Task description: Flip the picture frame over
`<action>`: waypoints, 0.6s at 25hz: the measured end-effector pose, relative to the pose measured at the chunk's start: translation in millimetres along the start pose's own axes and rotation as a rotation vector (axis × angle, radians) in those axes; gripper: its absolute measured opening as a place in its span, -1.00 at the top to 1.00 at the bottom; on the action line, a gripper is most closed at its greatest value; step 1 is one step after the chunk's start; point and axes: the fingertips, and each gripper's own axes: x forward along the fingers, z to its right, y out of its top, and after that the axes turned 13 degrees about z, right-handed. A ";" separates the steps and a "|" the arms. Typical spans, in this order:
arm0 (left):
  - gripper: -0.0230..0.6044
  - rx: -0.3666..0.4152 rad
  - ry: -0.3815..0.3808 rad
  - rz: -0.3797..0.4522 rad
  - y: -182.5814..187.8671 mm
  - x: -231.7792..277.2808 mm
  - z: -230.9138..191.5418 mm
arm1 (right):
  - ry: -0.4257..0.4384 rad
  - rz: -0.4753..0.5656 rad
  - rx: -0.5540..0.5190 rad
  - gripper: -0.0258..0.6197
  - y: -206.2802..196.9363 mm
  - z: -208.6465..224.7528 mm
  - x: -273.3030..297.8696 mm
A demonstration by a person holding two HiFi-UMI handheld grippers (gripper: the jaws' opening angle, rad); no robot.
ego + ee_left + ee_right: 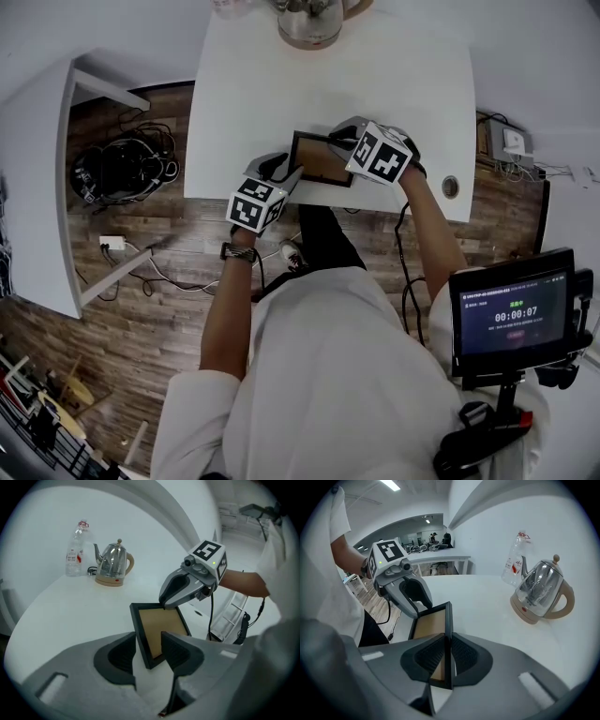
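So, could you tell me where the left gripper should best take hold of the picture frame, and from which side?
Probably the black rim at the near corner of the picture frame, coming from the person's side. The frame is thin, so the rim fits between the open jaws of the left gripper, which straddle that corner. The right gripper clamps the far side.

the picture frame (319, 161) is a small rectangle with a thin black rim around a plain brown board, which faces up. it sits on the white table (394, 75) near the front edge, one side rim pinched in the right gripper (449, 644).
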 end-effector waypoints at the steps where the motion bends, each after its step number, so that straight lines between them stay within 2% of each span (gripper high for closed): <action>1: 0.40 0.005 -0.020 -0.006 0.1 1.8 1.3 | 0.004 0.003 -0.006 0.77 0.7 -1.1 -0.3; 7: 0.30 0.013 -0.085 -0.008 -1.4 3.9 2.7 | 0.041 0.045 -0.067 0.77 10.4 -8.9 -4.3; 15: 0.31 0.037 -0.080 -0.009 -4.2 5.7 2.9 | 0.066 0.054 -0.078 0.77 14.5 -14.1 -3.2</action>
